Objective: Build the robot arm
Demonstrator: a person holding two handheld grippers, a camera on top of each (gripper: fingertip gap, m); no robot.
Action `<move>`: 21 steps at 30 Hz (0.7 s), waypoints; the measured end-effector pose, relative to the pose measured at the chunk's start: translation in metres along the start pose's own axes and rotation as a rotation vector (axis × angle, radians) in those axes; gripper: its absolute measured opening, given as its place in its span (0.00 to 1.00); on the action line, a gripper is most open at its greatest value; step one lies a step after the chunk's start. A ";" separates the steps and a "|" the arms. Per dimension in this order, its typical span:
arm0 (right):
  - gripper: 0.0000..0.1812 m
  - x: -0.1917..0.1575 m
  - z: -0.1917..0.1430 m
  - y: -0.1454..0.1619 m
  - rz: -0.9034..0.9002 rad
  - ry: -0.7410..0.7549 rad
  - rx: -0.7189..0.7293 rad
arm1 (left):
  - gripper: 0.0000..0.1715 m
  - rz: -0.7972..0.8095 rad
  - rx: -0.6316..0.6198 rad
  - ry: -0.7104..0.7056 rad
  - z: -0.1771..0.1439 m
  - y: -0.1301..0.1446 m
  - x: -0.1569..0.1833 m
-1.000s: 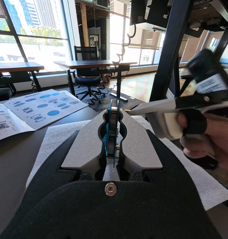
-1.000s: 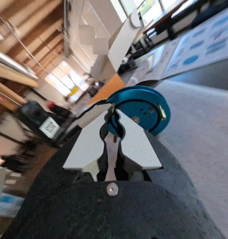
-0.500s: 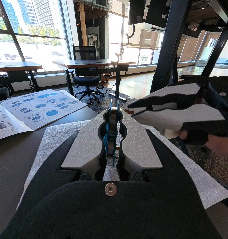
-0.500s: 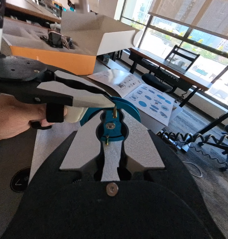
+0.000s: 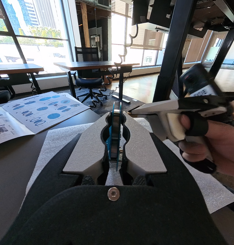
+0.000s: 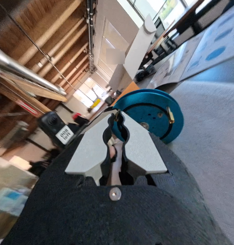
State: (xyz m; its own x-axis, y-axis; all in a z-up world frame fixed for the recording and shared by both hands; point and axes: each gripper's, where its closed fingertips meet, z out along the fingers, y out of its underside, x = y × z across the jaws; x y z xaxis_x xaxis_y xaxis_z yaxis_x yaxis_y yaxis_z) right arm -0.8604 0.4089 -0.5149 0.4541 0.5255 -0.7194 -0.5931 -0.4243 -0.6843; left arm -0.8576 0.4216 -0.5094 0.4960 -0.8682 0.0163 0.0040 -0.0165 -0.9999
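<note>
Blue spool-like disc assembly point(image 5: 115, 133) is clamped edge-on between the fingers of the left gripper point(image 5: 116, 114), two thin blue plates with a dark core between them, standing upright over the white foam sheet point(image 5: 63, 137). From the right wrist view the same assembly point(image 6: 150, 116) is seen face-on: round blue plate, black ring groove, a few small holes, a screw head near the centre, one brass standoff point(image 6: 170, 117) sticking out near the rim.

Right gripper point(image 6: 117, 115) is pinched together on a second small brass standoff point(image 6: 117, 116) right at its fingertips, held against the face of the disc near the upper rim. In the left wrist view that gripper point(image 5: 131, 112) is seen coming in from the right, tips pressed together, a brass end just visible at the tip and almost touching the right-hand plate. It is held by a hand point(image 5: 209, 144) wrapped around the grip, blurred.

Foam sheet is laid on a dark tabletop point(image 5: 11, 165). An open printed booklet point(image 5: 38, 112) with blue diagrams lies to the left of the foam, well apart from the disc. In the right wrist view an orange box edge point(image 6: 129, 87) with a raised white flap point(image 6: 139, 43) is seen behind the disc; the picture is tilted and motion-blurred. Background in the left wrist view: desks, an office chair point(image 5: 88, 82), coiled cables, large windows.
</note>
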 end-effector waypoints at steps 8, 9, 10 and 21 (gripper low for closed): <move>0.09 0.008 0.001 0.000 -1.057 0.401 -0.173 | 0.07 -0.007 0.001 0.000 0.000 0.000 -0.001; 0.02 0.005 0.002 0.002 -1.082 0.386 -0.181 | 0.06 -0.006 0.001 0.000 0.000 0.000 0.000; 0.02 0.005 0.002 0.001 -1.093 0.394 -0.173 | 0.06 -0.006 0.001 0.001 0.000 0.000 0.000; 0.03 0.001 0.004 0.009 0.286 -0.106 0.018 | 0.07 -0.002 0.001 -0.008 0.000 0.000 -0.002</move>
State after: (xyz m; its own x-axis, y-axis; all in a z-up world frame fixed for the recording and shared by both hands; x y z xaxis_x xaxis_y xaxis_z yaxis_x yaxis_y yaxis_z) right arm -0.8679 0.4083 -0.5212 0.1961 0.4612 -0.8654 -0.6986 -0.5536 -0.4533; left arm -0.8590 0.4232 -0.5092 0.5032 -0.8639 0.0186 0.0062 -0.0179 -0.9998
